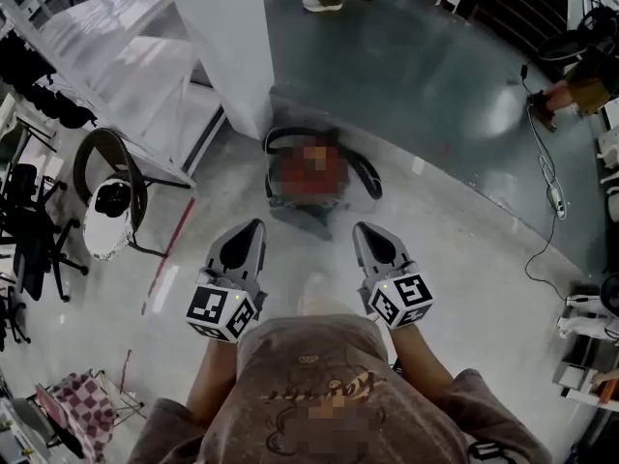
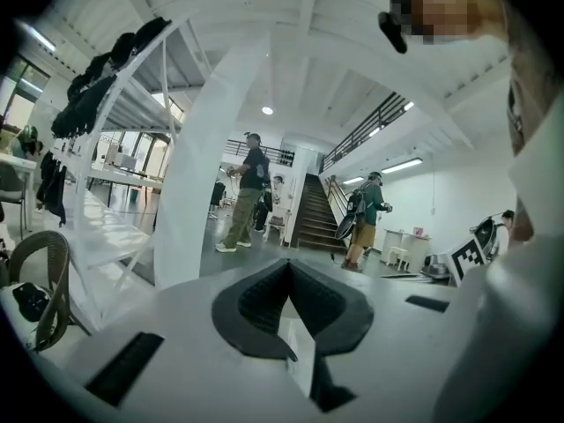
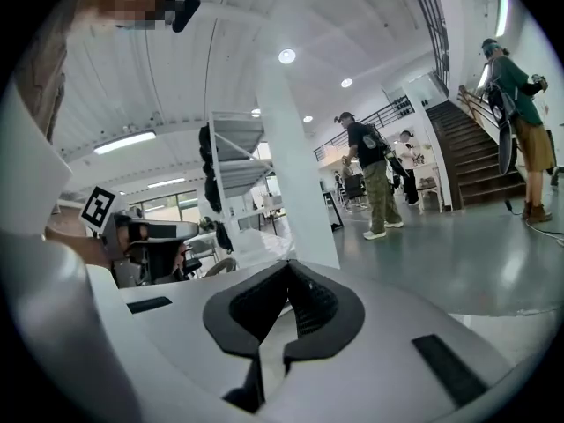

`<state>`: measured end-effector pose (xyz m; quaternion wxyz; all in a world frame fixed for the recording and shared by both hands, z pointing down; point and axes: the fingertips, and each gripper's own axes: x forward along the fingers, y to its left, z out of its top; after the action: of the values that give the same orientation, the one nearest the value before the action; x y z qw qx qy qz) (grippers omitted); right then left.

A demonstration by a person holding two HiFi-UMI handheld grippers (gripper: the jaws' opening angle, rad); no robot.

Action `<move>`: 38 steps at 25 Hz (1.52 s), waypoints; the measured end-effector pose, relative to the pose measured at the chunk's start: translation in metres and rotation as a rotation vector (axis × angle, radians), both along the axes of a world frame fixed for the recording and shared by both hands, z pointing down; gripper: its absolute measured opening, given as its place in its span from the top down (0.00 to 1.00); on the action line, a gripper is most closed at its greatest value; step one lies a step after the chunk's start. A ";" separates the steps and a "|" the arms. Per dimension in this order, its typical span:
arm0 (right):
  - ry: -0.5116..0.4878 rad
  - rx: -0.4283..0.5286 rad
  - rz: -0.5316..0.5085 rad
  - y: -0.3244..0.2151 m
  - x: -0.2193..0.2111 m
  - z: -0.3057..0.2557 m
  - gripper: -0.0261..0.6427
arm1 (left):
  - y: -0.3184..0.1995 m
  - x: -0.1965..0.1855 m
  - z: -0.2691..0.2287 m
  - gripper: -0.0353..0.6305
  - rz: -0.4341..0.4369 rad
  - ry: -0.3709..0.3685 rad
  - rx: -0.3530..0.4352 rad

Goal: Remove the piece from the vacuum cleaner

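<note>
Vacuum cleaner [image 1: 311, 211]: reddish body, dark hose looped round it, on the floor at the white pillar's [image 1: 232, 46] foot. Left gripper [image 1: 253, 228] and right gripper [image 1: 360, 230] side by side, near it, not touching. Jaws together, empty.

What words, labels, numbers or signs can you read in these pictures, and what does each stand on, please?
No readable words or numbers anywhere.
White cubes of the left gripper and right gripper: black square marker patterns only, no letters.
Brown fabric shirt: dark print, too blurred to read.
</note>
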<state>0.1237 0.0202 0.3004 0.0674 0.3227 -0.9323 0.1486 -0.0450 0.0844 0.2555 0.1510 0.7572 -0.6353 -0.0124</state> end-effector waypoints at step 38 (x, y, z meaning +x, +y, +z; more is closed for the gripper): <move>-0.013 -0.074 -0.062 -0.058 -0.092 0.028 0.58 | -0.103 -0.054 0.046 0.50 0.332 -0.006 -0.074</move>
<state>0.0319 -0.0380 0.3283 0.0775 0.2899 -0.9362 0.1829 -0.0994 -0.0187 0.3012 0.1770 0.8458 -0.5019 0.0382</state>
